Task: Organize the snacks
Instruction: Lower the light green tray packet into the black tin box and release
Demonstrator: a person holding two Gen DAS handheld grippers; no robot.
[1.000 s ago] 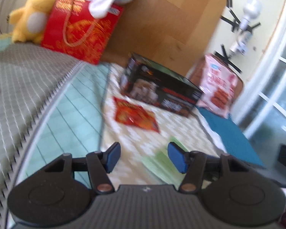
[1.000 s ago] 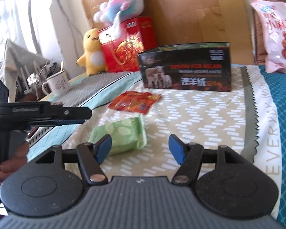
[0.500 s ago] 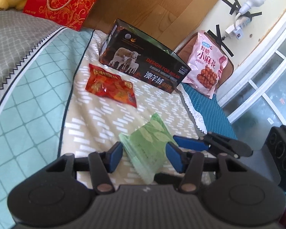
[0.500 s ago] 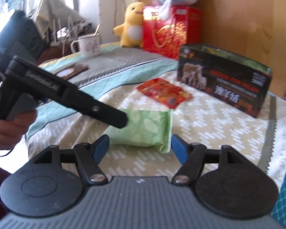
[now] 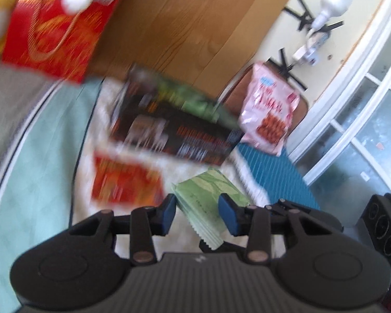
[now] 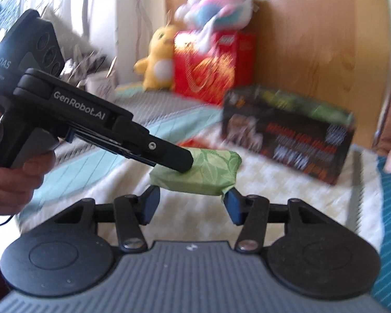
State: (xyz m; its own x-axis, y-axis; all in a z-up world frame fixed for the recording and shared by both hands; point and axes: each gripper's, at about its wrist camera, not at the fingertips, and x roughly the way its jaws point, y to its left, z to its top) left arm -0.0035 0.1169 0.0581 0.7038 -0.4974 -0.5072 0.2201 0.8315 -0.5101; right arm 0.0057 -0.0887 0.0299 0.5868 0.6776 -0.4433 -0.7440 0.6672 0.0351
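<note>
A green leaf-print snack pack [image 5: 208, 195] sits between the blue pads of my left gripper [image 5: 197, 212], which is shut on it and holds it lifted above the bedspread. In the right wrist view the same pack [image 6: 203, 169] hangs from the left gripper's black fingers [image 6: 169, 154]. My right gripper [image 6: 191, 206] is open just below and in front of the pack, its jaws apart and empty. A red snack packet [image 5: 125, 180] lies flat on the patterned cloth. A black box with an open top [image 5: 174, 133] stands behind it.
A pink snack bag [image 5: 271, 112] leans on a chair at the right. A red gift bag [image 5: 57, 31], a yellow plush toy [image 6: 159, 57] and a white mug [image 6: 101, 86] stand at the back left. A wooden headboard [image 5: 182, 20] closes off the far side.
My left gripper has closed on the green pack and lifted it off the cloth. My right gripper has moved in under the pack. Both views are blurred by motion.
</note>
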